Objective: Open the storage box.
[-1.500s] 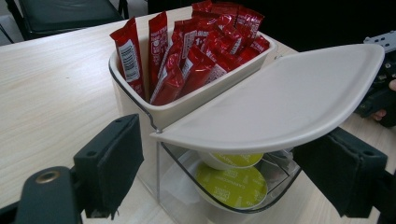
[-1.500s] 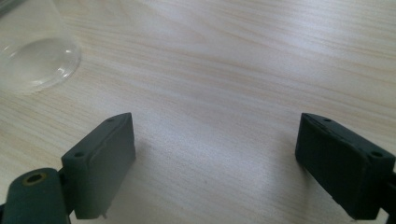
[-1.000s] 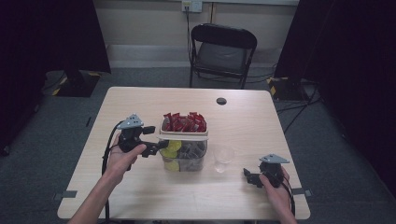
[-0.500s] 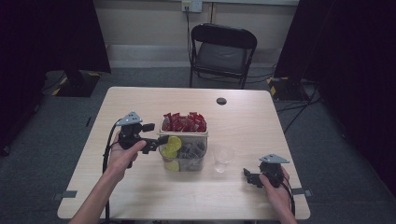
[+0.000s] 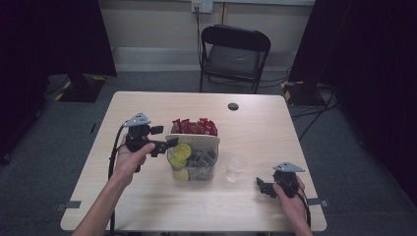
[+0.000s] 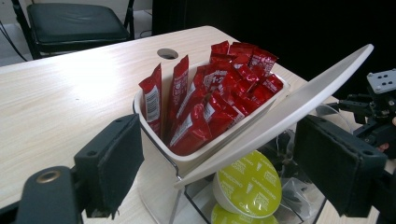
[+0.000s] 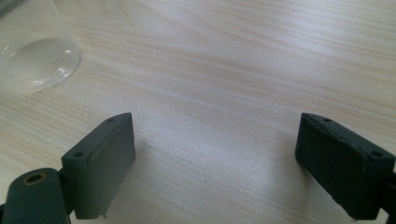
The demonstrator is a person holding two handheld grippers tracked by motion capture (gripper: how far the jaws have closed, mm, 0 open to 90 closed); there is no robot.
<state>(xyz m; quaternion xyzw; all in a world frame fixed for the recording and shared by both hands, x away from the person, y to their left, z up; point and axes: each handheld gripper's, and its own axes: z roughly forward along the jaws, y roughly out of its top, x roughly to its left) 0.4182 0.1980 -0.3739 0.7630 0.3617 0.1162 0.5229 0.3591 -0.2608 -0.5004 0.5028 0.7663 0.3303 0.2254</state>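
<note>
Roughly at the start, we judge: our left gripper (image 5: 164, 144) sits at the near-left corner of the clear plastic organizer (image 5: 194, 157) in the middle of the table (image 5: 147, 206), its jaws spread wide and holding nothing, and nothing has been lifted out yet. In the left gripper view the white tray (image 6: 154, 126) rides on top of the clear box, packed with glossy red foil packets (image 6: 210, 98) standing upright and crinkled, and a smooth white lid (image 6: 299, 100) tilts across the front above round lime-green capsules (image 6: 247, 184) with printed foil tops. Which of these we are after we cannot tell; taking a capsule or a packet and setting it somewhere is all left to do. Our right gripper (image 5: 261, 185) rests low on the pale wood-grain tabletop near the front right, jaws also wide apart and empty. A clear plastic cup (image 5: 235, 166) stands empty just right of the organizer, between it and that gripper, thin-walled and round.
</note>
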